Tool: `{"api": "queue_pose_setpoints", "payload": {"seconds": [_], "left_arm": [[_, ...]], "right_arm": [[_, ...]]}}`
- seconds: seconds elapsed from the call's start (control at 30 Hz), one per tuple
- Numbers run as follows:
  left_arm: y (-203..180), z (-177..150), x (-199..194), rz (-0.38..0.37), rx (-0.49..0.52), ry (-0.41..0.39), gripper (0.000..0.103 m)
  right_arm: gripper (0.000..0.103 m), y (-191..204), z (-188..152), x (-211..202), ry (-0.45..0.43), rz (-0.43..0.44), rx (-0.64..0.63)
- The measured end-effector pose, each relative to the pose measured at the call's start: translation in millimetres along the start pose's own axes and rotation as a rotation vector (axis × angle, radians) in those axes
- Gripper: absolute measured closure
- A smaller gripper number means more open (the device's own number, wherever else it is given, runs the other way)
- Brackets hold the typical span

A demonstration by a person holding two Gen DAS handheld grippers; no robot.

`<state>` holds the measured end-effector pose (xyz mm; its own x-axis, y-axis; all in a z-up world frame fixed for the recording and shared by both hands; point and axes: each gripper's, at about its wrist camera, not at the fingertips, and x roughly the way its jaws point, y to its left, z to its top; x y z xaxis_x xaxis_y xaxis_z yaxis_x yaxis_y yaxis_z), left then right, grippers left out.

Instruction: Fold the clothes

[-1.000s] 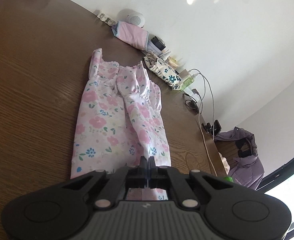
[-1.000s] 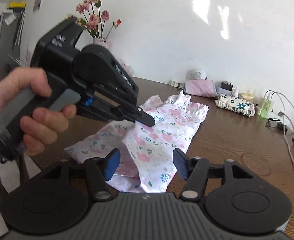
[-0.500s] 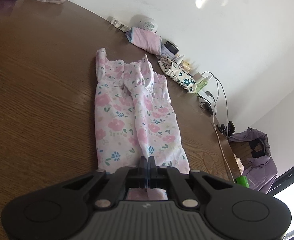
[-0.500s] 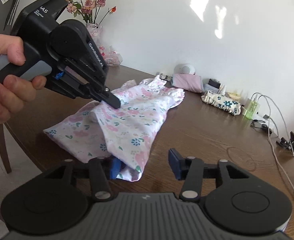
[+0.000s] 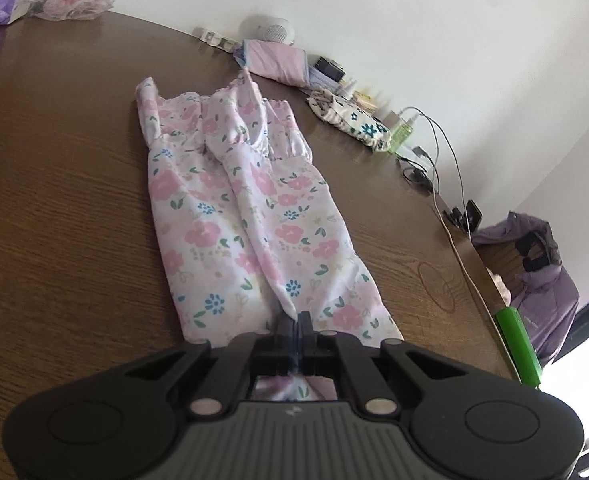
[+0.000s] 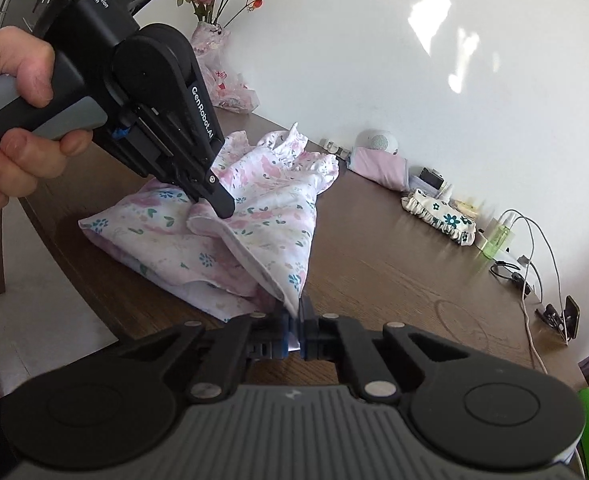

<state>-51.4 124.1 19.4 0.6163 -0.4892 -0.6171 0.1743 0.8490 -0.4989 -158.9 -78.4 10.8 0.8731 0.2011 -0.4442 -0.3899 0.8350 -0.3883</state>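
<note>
Nearest the right wrist camera, the right gripper (image 6: 297, 322) has its jaws closed on the near hem corner of the floral dress (image 6: 254, 232), a sliver of white cloth showing between the blue pads. Just beyond that corner, the left gripper (image 6: 224, 210), held in a person's hand (image 6: 10, 120), pinches a raised fold of the same dress; in its own view the left gripper (image 5: 294, 322) has its jaws pressed together on a ridge of fabric at the hem. The dress (image 5: 250, 216) lies lengthwise on the brown wooden table (image 5: 62, 200), hem towards the grippers, ruffled straps at the far end. Past the straps, by the wall, sit a folded pink cloth (image 5: 278, 62) and a floral pouch (image 5: 350, 118); right of the dress, cables (image 5: 438, 168) trail along the table edge.
</note>
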Motion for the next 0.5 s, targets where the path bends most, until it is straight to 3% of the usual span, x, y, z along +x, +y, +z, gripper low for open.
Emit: {"api": "queue_pose_setpoints", "payload": {"seconds": [0.13,0.2,0.27,0.4,0.5], "left_arm": [[-22,21,-19,0.023,0.085,-0.056,0.097],[-43,33,-19,0.0,0.147,-0.096,0.096],[-65,43,-2,-0.018,0.184,-0.078,0.096],[-91,42,23,0.035,0.262,-0.019,0.096],[-82,50,1,0.079,0.228,-0.112,0.093]], "right_arm": [[0.099,4,-1,-3,0.006,0.006,-0.022],[0.099,6,0,-2,0.004,0.01,-0.036],[0.099,9,1,-3,0.003,0.01,-0.052],[0.099,13,0,-5,0.003,0.008,-0.085],[0.099,18,-2,-7,-0.007,0.004,-0.146]]}}
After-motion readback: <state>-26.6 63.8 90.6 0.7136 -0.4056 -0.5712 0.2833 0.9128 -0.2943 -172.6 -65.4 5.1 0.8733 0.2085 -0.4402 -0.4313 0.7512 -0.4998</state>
